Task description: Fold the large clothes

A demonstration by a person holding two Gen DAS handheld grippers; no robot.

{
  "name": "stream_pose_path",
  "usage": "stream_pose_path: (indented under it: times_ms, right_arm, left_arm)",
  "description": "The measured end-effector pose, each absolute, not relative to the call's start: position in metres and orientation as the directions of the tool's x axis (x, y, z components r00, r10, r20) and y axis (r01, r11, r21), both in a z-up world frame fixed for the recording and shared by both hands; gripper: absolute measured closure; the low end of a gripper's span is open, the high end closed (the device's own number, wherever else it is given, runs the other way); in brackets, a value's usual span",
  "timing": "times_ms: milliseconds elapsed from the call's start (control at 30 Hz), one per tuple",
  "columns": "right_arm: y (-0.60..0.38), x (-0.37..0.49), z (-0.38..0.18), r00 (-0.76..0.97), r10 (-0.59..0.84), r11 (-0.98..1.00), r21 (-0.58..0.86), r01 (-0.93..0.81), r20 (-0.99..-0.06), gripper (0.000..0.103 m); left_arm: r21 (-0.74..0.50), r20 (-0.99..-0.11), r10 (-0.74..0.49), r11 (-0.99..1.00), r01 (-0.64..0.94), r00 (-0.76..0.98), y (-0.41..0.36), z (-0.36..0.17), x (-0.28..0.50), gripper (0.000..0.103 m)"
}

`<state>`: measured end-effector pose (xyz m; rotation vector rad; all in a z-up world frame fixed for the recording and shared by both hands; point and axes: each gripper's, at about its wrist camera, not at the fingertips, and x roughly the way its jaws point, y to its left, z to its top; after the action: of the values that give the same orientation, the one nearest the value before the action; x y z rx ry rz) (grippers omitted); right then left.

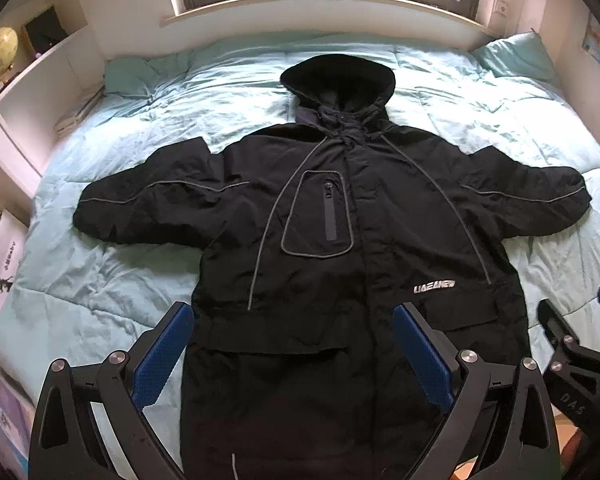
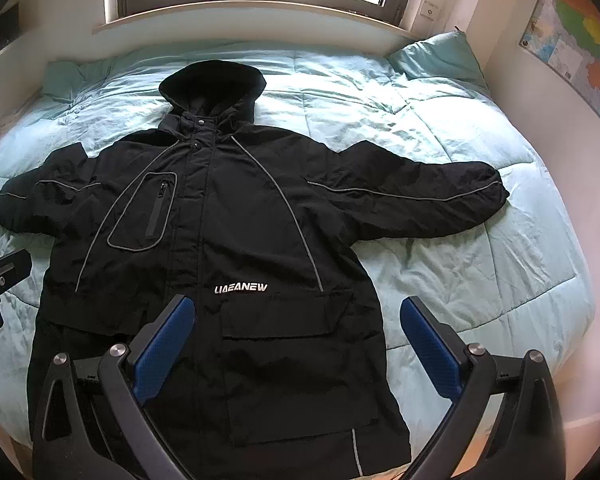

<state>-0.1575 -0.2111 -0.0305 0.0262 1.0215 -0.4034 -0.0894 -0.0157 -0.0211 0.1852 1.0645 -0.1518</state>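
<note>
The jacket [image 1: 340, 240], judged bulky, soft and limp, is best taken at a cuff, both tongs [image 1: 296, 354] [image 2: 300, 350] being held open and empty.

Black hooded jacket [image 1: 352, 240] spread flat, sleeves outstretched.

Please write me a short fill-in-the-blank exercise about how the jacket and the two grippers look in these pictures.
1. The black hooded padded jacket lies front side ____ on the light blue quilted bedspread.
2. Both sleeves are spread ____ to the sides.
3. The left hand-held gripper and the right hand-held gripper both have their jaws ____.
4. The white lettering sits just above a flap ____.

Missing words: up; out; open; pocket
</note>
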Motion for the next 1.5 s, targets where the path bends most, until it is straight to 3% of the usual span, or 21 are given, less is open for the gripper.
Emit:
stream_pose_path:
  times_ms: [200,367,500,667,1100,1300,1500]
  right_arm:
    - [-0.213,-0.16,-0.031,0.444,-0.327,0.921,-0.177,0.346,-0.834,0.0]
    - [-0.212,-0.161,-0.03,0.454,-0.31,0.928,-0.16,0.338,-0.835,0.0]
    - [-0.211,-0.161,-0.028,0.462,-0.311,0.929,-0.161,0.334,-0.831,0.0]
    - [-0.215,-0.158,-0.026,0.464,-0.311,0.927,-0.157,0.341,-0.829,0.0]
    - [-0.247,-0.145,-0.001,0.487,-0.368,0.897,-0.165,0.41,-0.792,0.0]
    - [-0.259,-0.139,0.014,0.494,-0.372,0.888,-0.146,0.437,-0.786,0.0]
    - [-0.273,-0.135,0.015,0.484,-0.38,0.875,-0.136,0.465,-0.788,0.0]
  left_arm:
    - [0.208,-0.94,0.136,0.955,0.21,0.313,-0.023,-0.049,-0.076,0.003]
    - [0.1,-0.928,0.02,0.975,0.198,0.373,-0.016,-0.038,-0.085,0.003]
    - [0.09,-0.917,-0.006,0.971,0.22,0.398,-0.024,-0.032,-0.086,0.003]
    - [-0.012,-0.93,-0.1,0.97,0.243,0.354,-0.026,-0.029,-0.085,0.003]
    - [0.07,-0.763,-0.131,0.957,0.282,0.633,-0.033,0.053,-0.083,0.003]
    - [-0.052,-0.724,-0.257,0.945,0.322,0.64,-0.033,0.077,-0.071,0.003]
    - [-0.065,-0.679,-0.321,0.922,0.381,0.66,-0.048,0.088,-0.062,0.003]
